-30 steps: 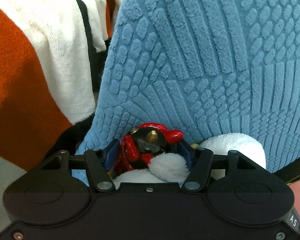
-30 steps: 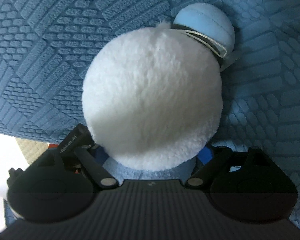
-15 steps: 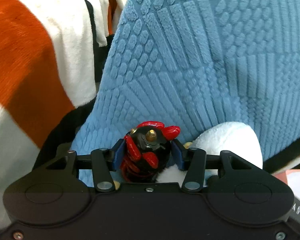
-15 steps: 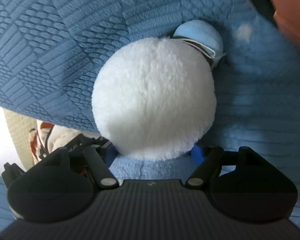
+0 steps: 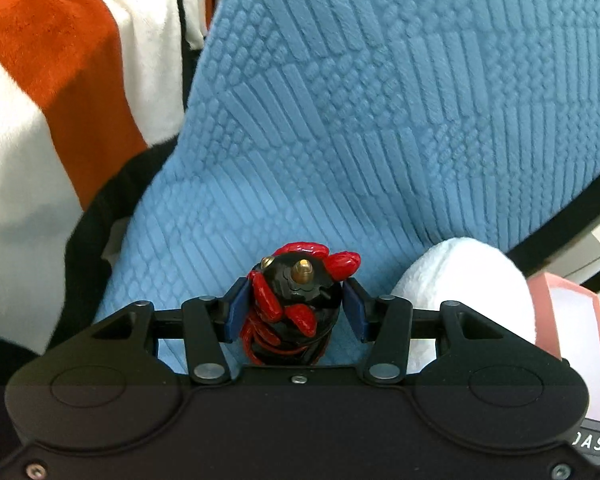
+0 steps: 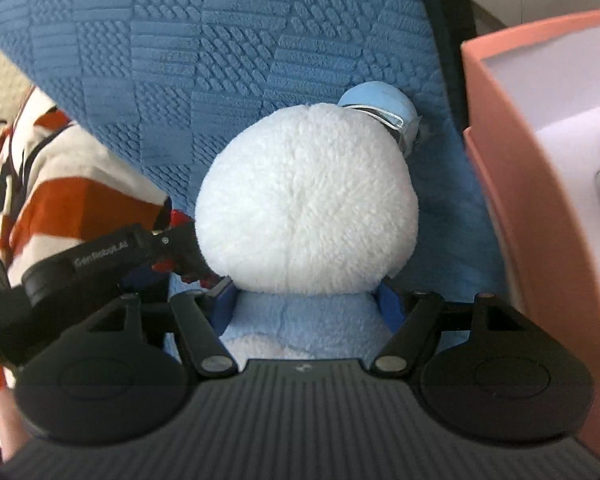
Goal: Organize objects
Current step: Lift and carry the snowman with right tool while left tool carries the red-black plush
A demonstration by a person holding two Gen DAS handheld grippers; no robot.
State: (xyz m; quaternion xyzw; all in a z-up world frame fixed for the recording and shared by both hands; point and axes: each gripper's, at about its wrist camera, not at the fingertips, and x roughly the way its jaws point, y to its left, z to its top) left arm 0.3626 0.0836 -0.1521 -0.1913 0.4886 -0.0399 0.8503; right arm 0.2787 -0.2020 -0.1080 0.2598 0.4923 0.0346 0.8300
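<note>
The left gripper is clamped on a glossy black figurine with red lobes and brass studs; both blue pads press its sides, and it is held above the blue blanket. The right gripper is closed on the pale-blue body of a plush toy, whose round white fleecy head and small blue cap rise in front of the jaws; its jaws stand wide around the soft body.

The blanket is thick fleece embossed with ribs and scale patterns in squares. Beside it lies a plush throw in orange, white and black blocks. A salmon-pink box with a white interior stands just beside the blanket's edge.

Compared with a second ago, the left jaws have narrowed onto the figurine, which now sits clear of the white plush. In the right wrist view the plush has been lifted off the blanket and rolled, and the pink box has come into view.
</note>
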